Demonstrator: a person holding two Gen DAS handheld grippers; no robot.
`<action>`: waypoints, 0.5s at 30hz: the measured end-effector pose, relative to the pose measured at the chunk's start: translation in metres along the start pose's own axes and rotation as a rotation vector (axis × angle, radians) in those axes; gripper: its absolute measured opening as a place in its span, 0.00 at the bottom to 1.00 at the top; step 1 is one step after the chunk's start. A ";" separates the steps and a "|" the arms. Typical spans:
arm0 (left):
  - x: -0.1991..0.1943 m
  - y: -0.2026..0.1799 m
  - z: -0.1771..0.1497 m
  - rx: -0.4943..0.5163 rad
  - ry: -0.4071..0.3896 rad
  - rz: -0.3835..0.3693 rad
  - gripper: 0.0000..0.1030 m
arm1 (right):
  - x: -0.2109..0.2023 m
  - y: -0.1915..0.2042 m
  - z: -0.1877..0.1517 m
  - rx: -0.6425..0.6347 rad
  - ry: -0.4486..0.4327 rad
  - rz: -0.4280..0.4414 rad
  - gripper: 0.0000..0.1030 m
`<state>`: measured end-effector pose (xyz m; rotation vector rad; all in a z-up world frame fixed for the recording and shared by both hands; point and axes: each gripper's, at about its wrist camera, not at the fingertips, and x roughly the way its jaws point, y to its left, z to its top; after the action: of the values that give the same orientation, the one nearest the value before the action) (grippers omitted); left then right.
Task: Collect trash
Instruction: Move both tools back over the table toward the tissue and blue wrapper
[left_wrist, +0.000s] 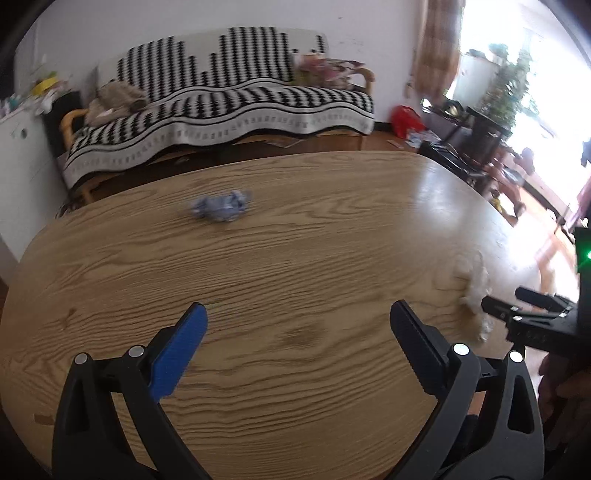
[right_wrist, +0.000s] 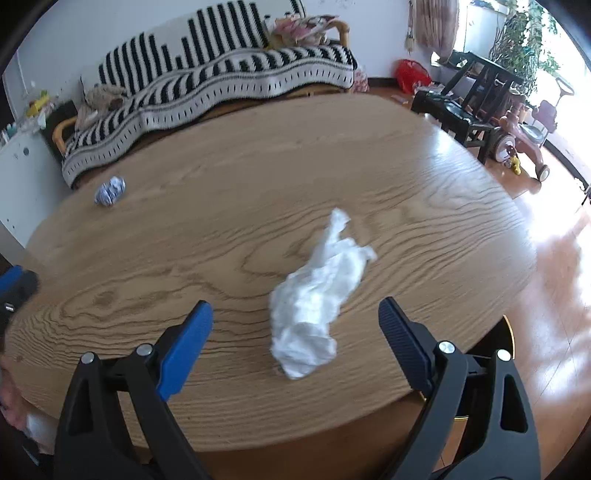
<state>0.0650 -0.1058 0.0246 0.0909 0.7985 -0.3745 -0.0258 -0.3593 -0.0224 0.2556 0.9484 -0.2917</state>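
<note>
Wooden table (right_wrist: 229, 192), oval top, serves as landmark. Striped sofa (right_wrist: 221, 74) stands beyond its far edge.

Right gripper (right_wrist: 295, 317) hovers low over the table's near edge, fingers level, jaws released and wide apart. White crumpled tissue (right_wrist: 317, 295) lies on the table, its near end between the fingertips, touching neither. Long axis runs from near-left to far-right, with the thin twisted end pointing away from the jaws.

Left gripper (left_wrist: 297, 317) hovers over the table's near side, jaws spread, nothing between them. Blue-and-white crumpled wrapper (left_wrist: 221, 208) lies toward the table's far edge, well apart from both grippers, long axis roughly left-right.
</note>
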 end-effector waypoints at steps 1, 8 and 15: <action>-0.001 0.006 0.000 -0.011 -0.001 0.005 0.93 | 0.004 0.003 -0.001 0.001 0.006 -0.002 0.85; 0.014 0.034 0.007 -0.041 0.022 0.038 0.94 | 0.028 0.008 0.001 0.012 0.038 -0.036 0.85; 0.049 0.058 0.015 -0.075 0.059 0.072 0.94 | 0.047 0.008 0.000 0.009 0.071 -0.057 0.85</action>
<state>0.1276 -0.0695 -0.0031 0.0607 0.8647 -0.2748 0.0031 -0.3582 -0.0609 0.2487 1.0262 -0.3411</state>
